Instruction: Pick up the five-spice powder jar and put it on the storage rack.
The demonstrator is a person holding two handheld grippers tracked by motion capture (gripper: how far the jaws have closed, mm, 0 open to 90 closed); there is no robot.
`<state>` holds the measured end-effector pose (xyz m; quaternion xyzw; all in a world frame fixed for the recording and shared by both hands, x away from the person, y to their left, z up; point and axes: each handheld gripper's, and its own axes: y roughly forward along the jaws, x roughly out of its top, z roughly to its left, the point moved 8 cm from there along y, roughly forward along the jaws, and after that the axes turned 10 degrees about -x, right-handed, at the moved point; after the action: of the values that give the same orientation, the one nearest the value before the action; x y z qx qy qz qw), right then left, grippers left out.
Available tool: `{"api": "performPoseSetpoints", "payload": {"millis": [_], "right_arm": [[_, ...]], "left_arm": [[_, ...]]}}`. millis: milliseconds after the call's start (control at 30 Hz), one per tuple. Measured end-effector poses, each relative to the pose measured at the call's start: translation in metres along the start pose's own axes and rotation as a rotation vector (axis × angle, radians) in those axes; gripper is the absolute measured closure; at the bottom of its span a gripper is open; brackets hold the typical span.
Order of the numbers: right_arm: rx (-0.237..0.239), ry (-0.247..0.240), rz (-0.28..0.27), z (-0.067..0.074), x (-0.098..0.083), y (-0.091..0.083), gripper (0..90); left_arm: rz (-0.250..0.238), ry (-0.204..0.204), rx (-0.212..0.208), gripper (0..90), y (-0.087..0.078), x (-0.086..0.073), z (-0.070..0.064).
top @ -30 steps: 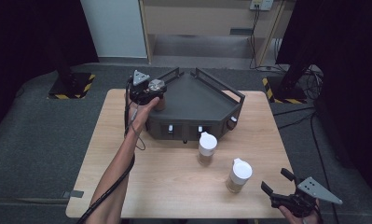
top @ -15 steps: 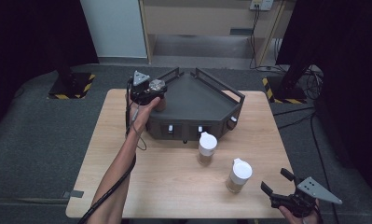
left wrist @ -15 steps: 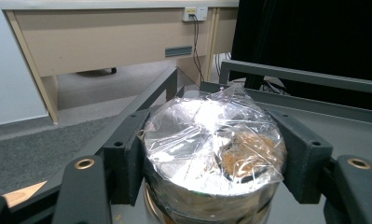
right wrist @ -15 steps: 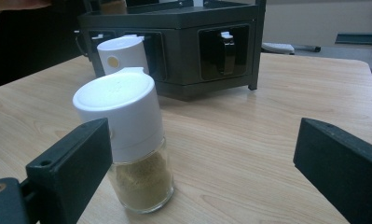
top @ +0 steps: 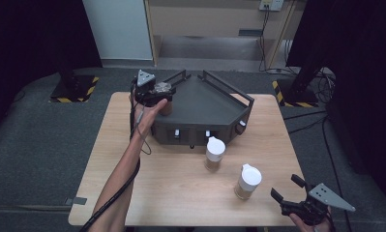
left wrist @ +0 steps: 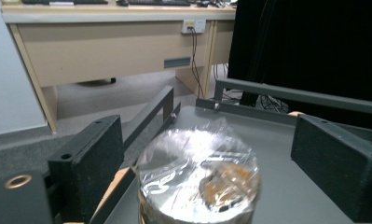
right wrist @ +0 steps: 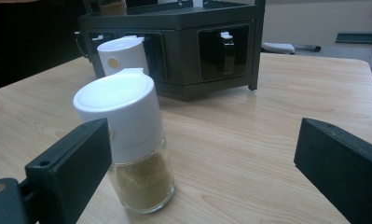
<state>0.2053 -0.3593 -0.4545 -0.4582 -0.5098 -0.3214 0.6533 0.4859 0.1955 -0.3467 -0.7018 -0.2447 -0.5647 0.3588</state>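
Observation:
My left gripper is at the back left corner of the dark three-sided rack, over its top shelf. A jar topped with crinkled clear film stands on the shelf between the jaws, which have just been opening. Gaps show on both sides of the jar. In the high view the jar sits under the hand. My right gripper is open near the table's front right corner, apart from a white-capped spice jar that stands just ahead of its left jaw.
A second white-capped spice jar stands in front of the rack, the nearer one to its right. The rack has raised rails around its top and slots in its front face. Bare wooden table lies at the front left.

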Motion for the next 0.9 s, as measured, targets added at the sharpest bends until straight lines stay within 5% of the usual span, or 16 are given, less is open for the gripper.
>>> {"api": "performPoseSetpoints", "payload": {"millis": [433, 900], "right_arm": [[0.004, -0.001, 0.004, 0.0, 0.0, 0.0, 4.0], [0.002, -0.007, 0.006, 0.001, 0.0, 0.001, 4.0]], "left_arm": [[-0.037, 0.025, -0.037, 3.5, -0.026, 0.019, -0.007], [-0.059, 0.087, -0.08, 1.9, -0.079, 0.029, -0.022]]}}
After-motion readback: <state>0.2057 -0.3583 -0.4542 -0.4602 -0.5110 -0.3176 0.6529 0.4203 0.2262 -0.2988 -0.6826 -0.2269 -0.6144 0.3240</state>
